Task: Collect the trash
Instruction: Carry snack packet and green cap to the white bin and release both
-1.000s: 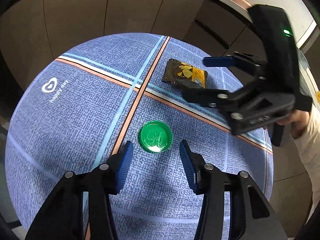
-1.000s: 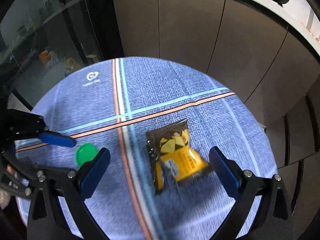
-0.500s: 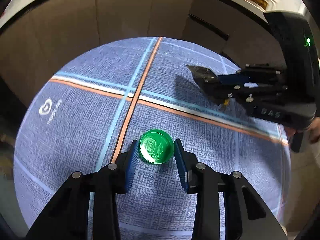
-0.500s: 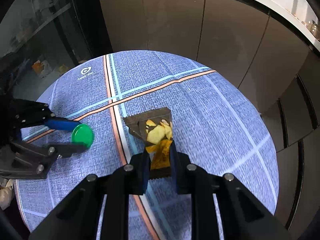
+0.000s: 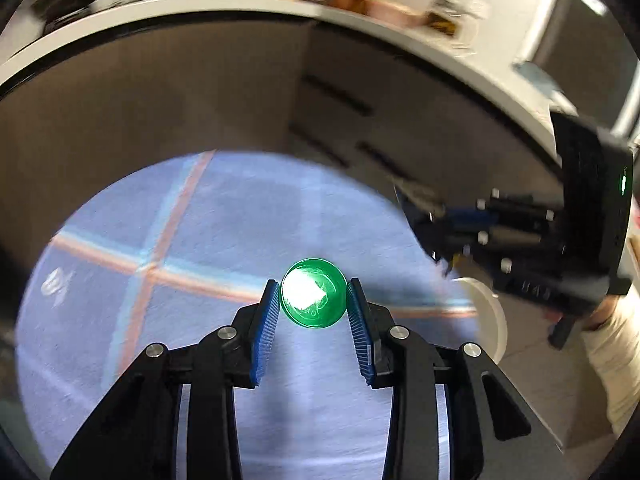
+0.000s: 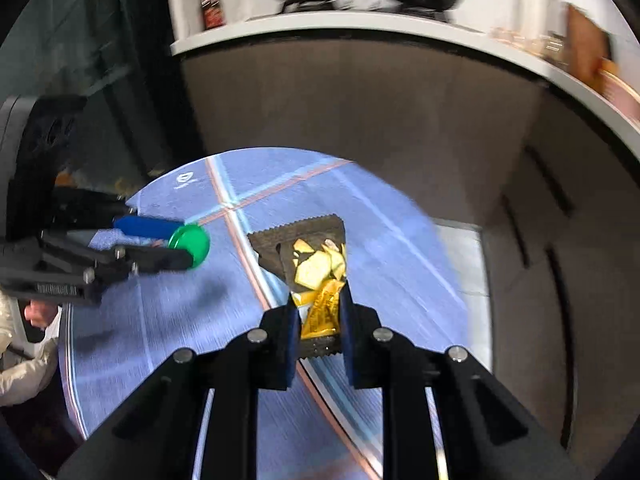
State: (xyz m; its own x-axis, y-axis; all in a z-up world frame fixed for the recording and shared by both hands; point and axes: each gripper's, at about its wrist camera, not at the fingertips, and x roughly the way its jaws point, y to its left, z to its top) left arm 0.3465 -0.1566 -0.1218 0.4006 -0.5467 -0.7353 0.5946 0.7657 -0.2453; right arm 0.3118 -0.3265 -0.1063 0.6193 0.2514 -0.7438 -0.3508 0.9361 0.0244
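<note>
both lifted: jaws clamp green lid (image 5: pixel 313 298), snack packet (image 6: pixel 316 280).

No text is legible. A white logo mark (image 6: pixel 185 179) is printed on the blue cloth (image 6: pixel 168 320) beyond the green lid (image 6: pixel 191 241); its lettering, possibly two short words, is blurred beyond reading.

Motion blur throughout, white glare on green lid (image 5: pixel 313 298), fisheye-curved dark edges
</note>
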